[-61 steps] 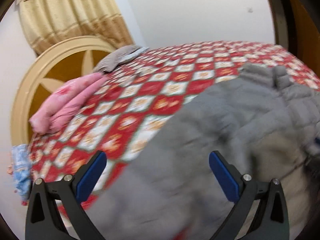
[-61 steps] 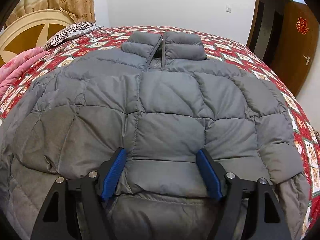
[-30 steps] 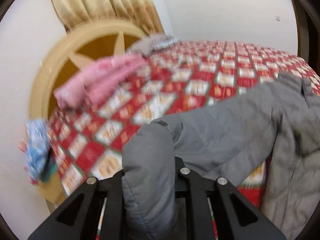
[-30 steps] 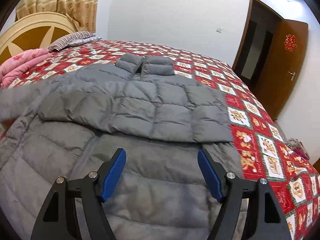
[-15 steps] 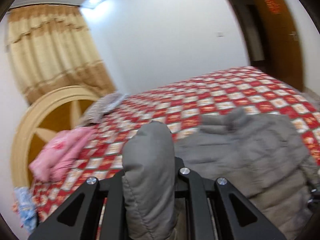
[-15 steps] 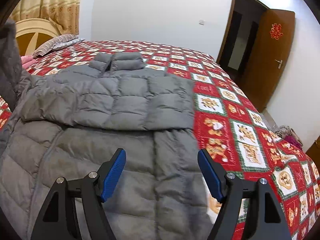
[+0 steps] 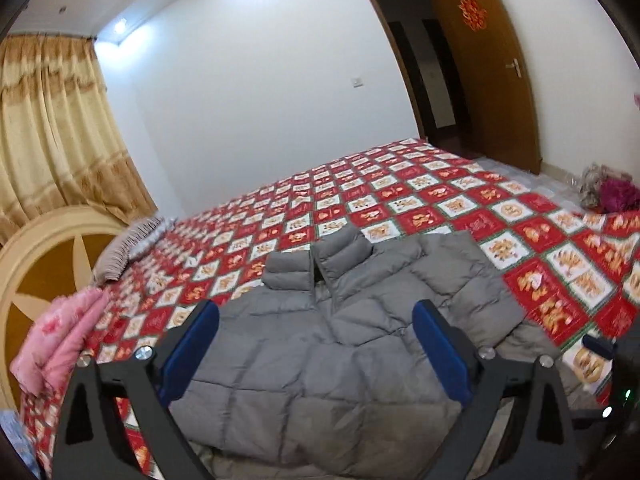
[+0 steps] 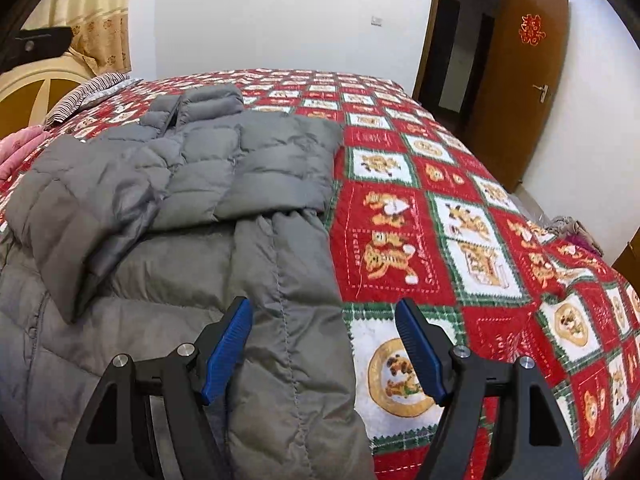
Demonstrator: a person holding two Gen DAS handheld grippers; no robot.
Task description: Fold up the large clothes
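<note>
Puffy grey quilted down jacket point(image 8: 168, 216), frame centre-left, looks light, soft, slippery: pinch hem edge; left gripper point(image 7: 316, 354) opening empty, right gripper point(image 8: 322, 354) spread, unloaded.

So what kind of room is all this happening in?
A bedroom, most likely in a home: a large bed under a red patterned quilt, a rounded headboard with a striped pillow beside it, and gold curtains. A grey puffer jacket lies on the quilt.
</note>
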